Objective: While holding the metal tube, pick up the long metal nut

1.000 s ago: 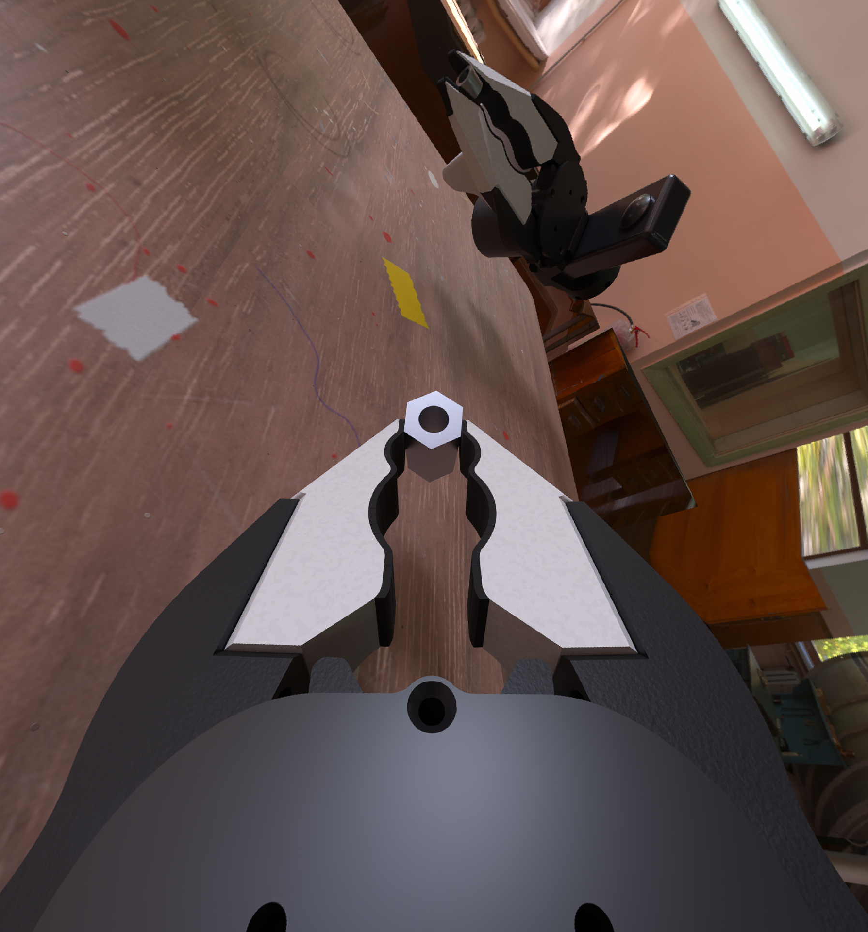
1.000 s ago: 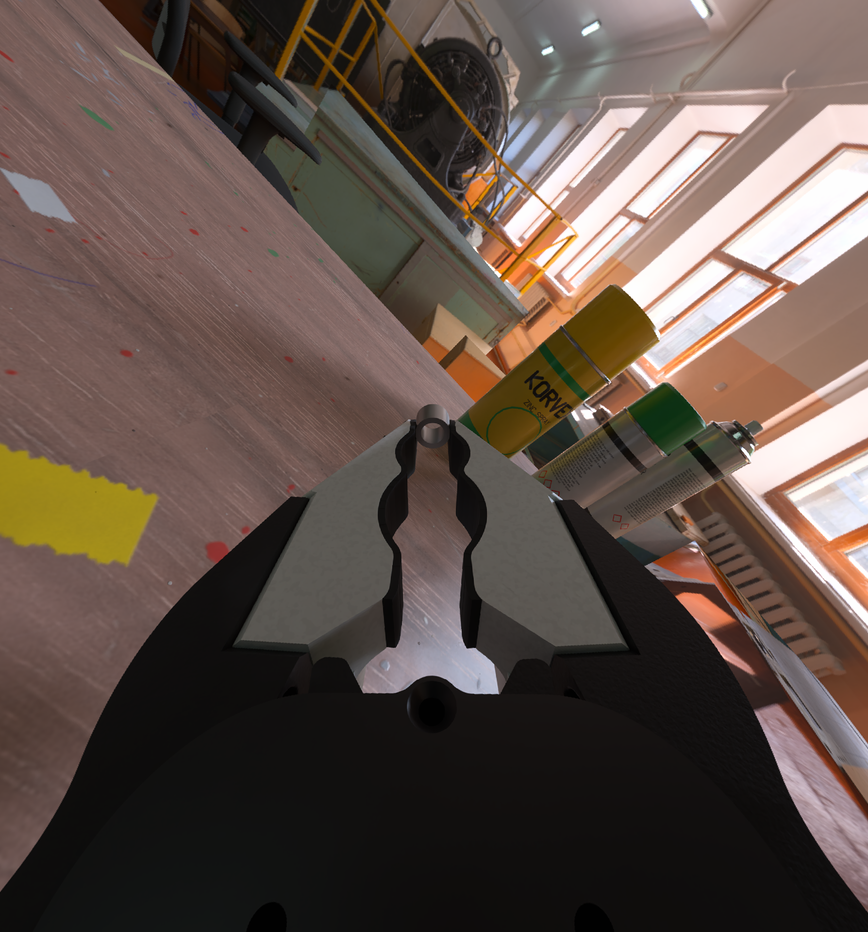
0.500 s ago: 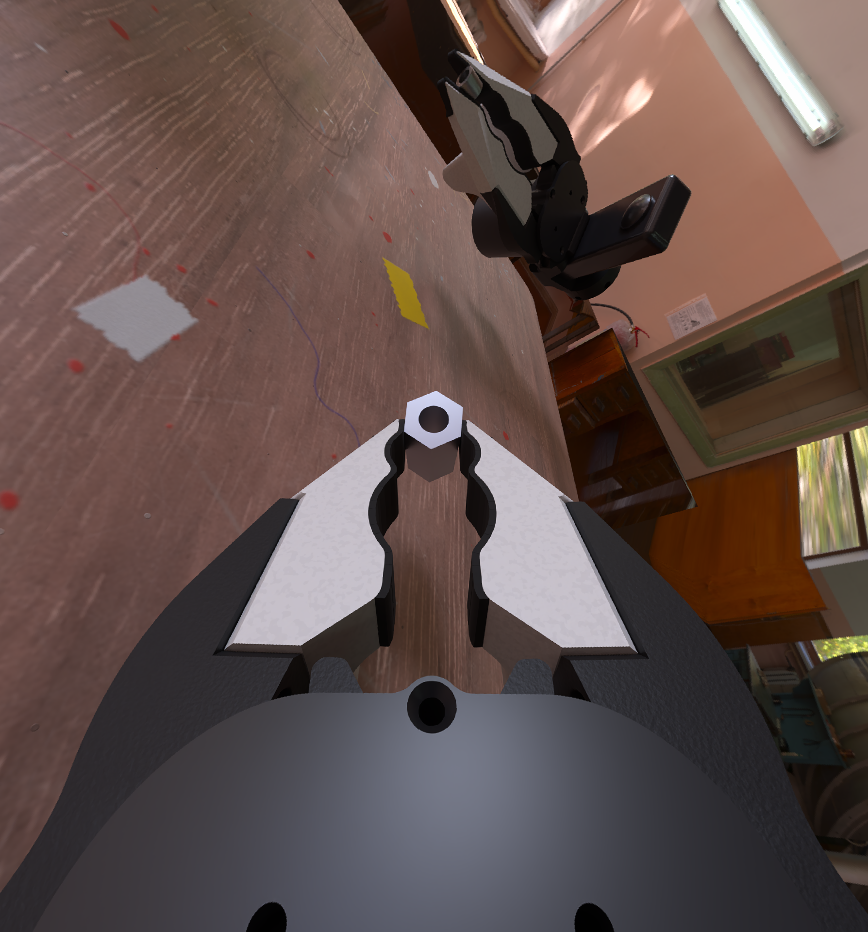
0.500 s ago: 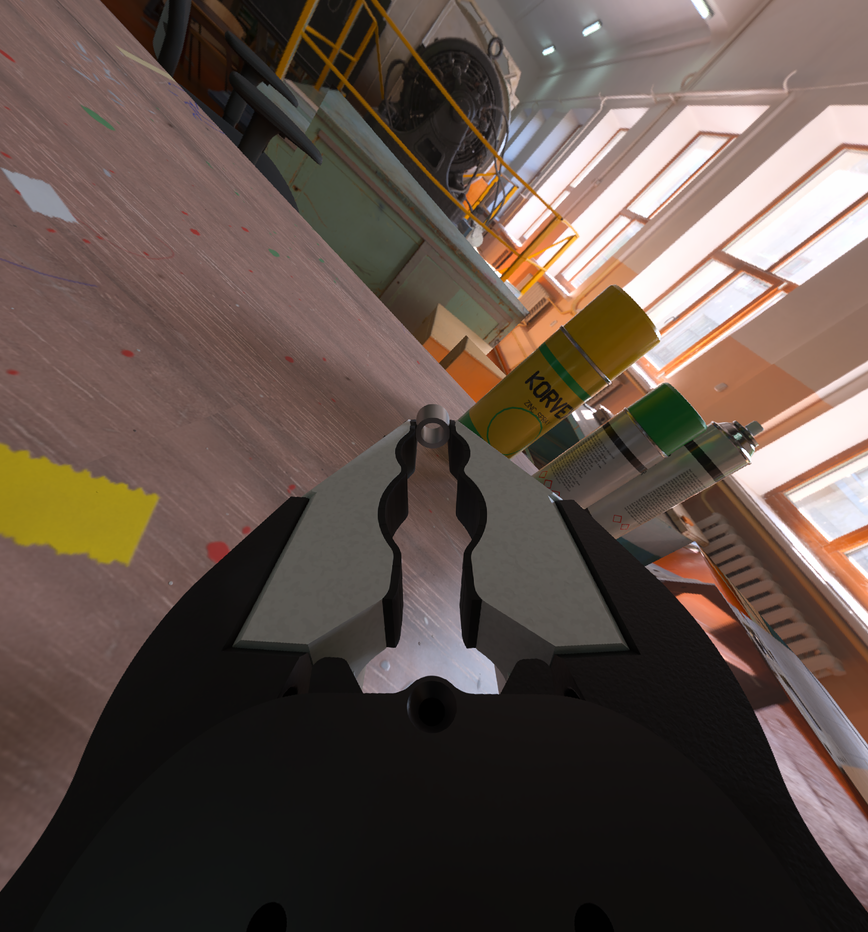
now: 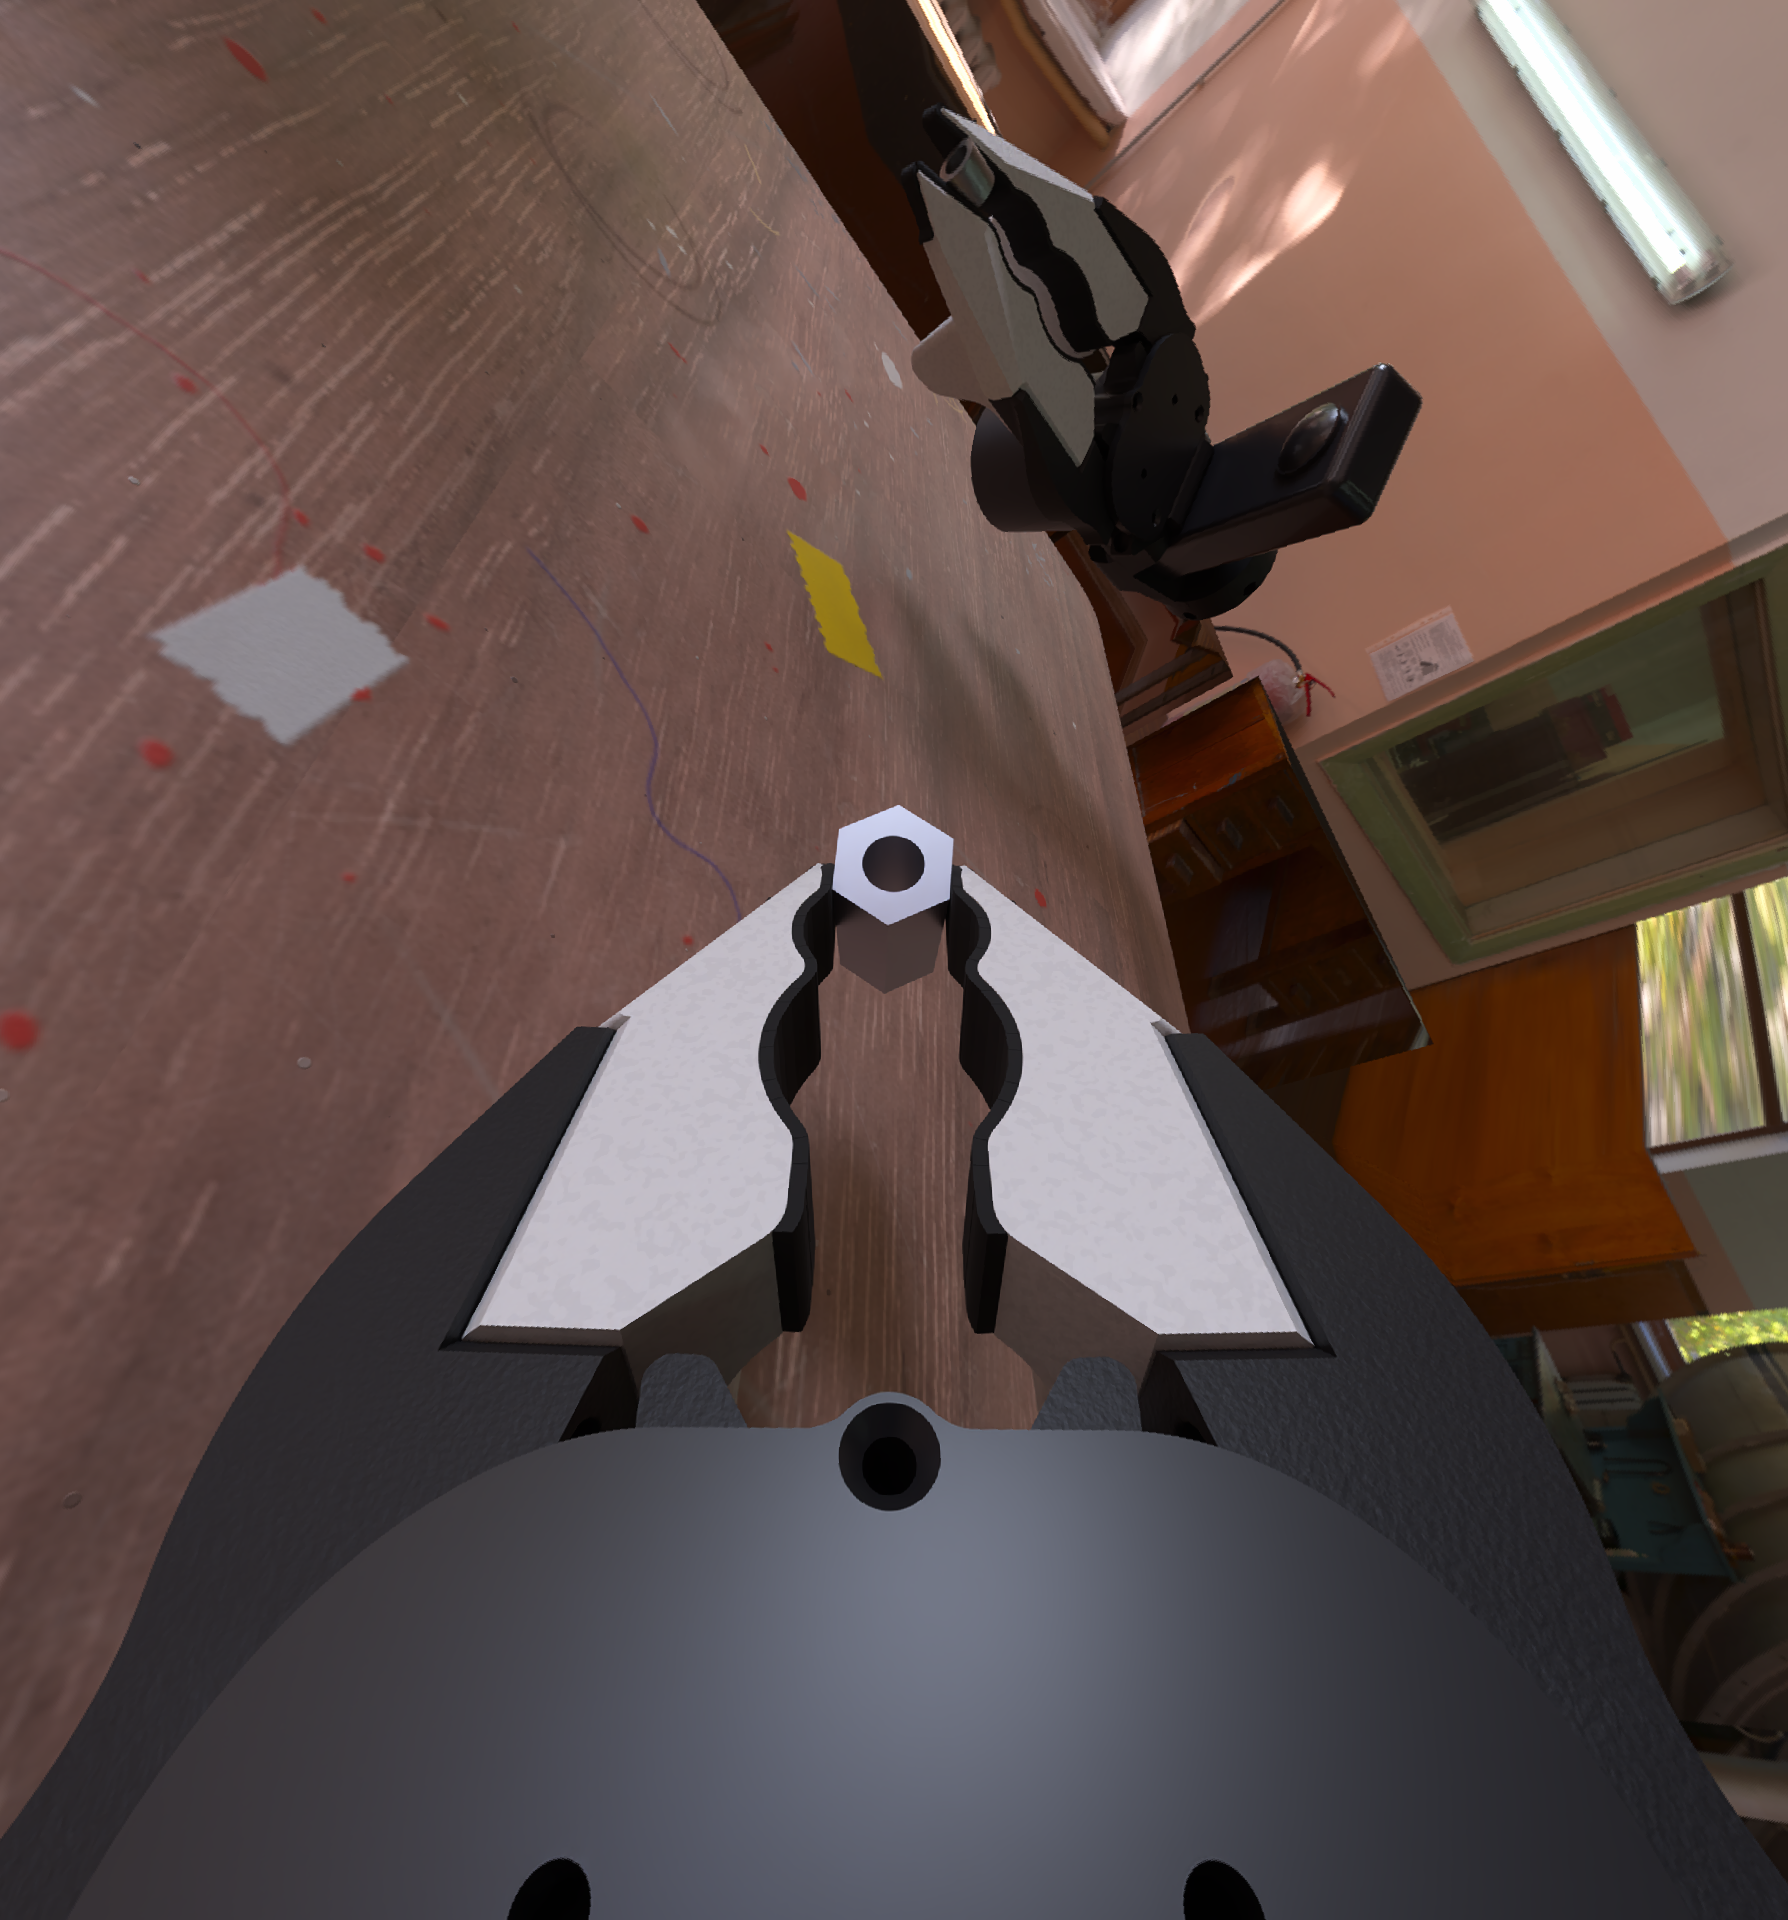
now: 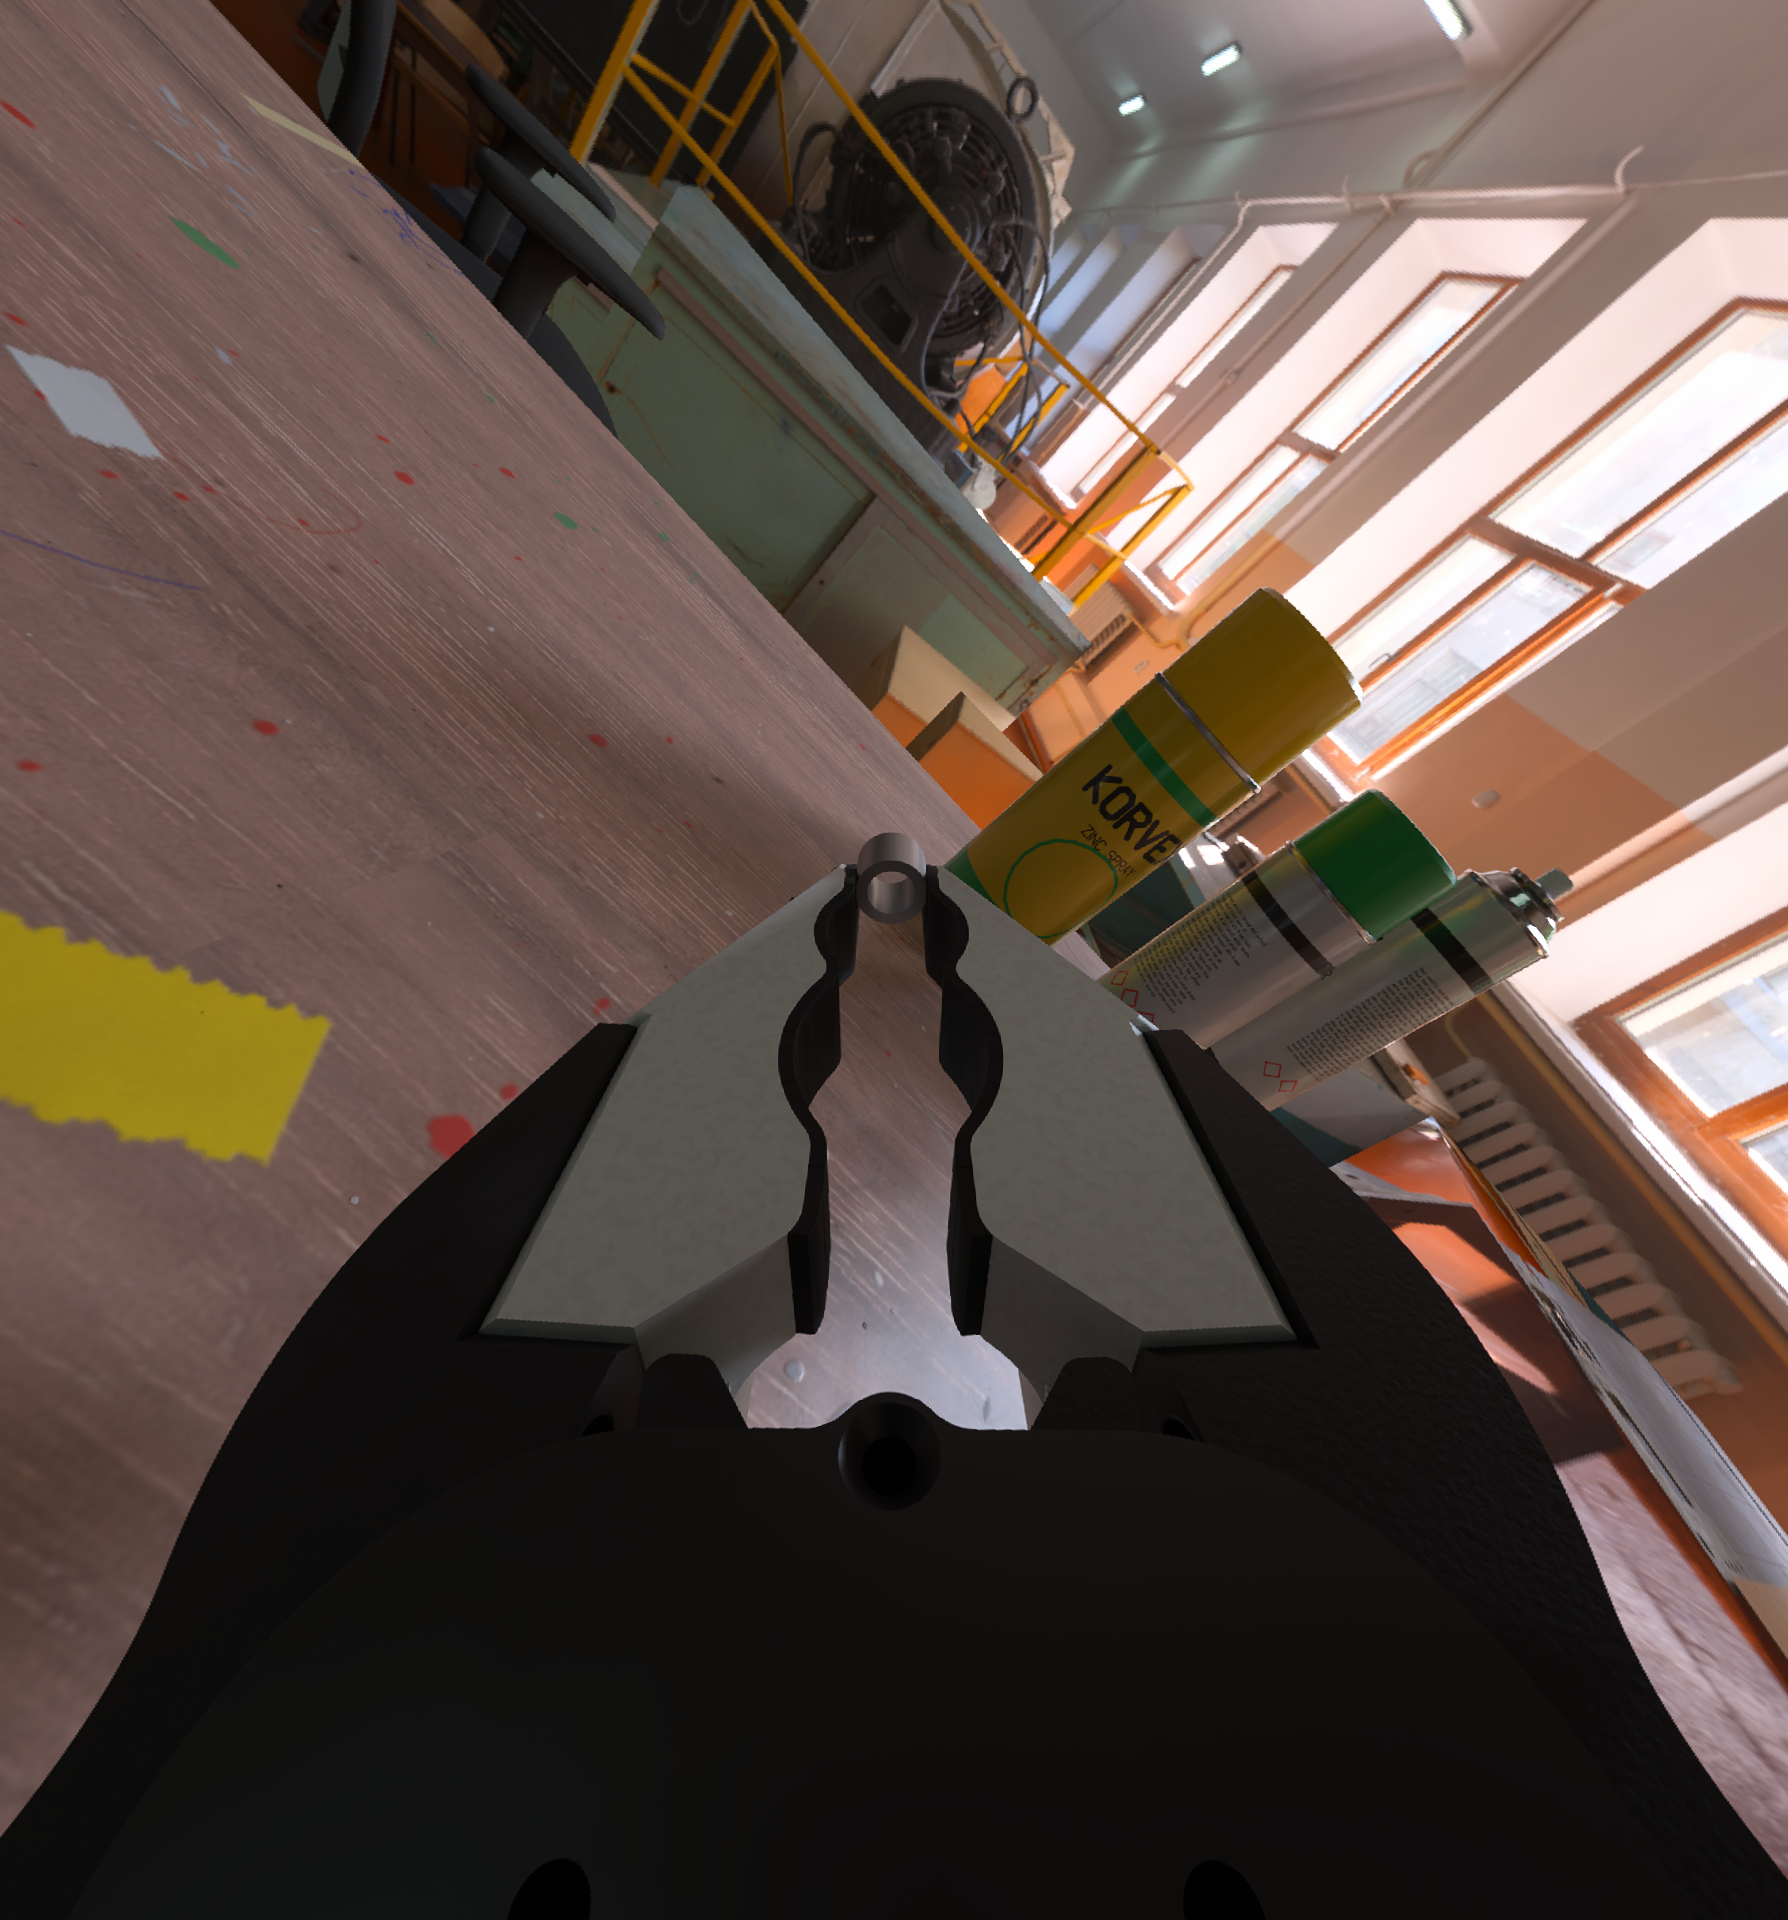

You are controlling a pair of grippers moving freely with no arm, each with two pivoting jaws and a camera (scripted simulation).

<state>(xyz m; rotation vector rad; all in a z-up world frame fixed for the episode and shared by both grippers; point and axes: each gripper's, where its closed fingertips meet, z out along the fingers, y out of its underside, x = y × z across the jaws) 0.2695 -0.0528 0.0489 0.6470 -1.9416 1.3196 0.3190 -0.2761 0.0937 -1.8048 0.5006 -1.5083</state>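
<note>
Metal on both sides: left gripper (image 5: pixel 892 902) jaws clench the long metal nut (image 5: pixel 892 871), right gripper (image 6: pixel 892 902) jaws grasp the metal tube (image 6: pixel 892 889), both above the counter (image 5: pixel 370 395).

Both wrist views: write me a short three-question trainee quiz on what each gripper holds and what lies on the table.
1. True or false: the left gripper is shut on the nut.
2. Multiple choice: the right gripper holds at its fingertips A) a spray can, B) the tube, C) nothing.
3. Fill in: on the table, the two flat patches are grey and ____.

Key
1. True; the fingertips pinch its hex sides, with the bore facing the camera.
2. B; the cans stand beyond the gripper, untouched.
3. Yellow.
</note>
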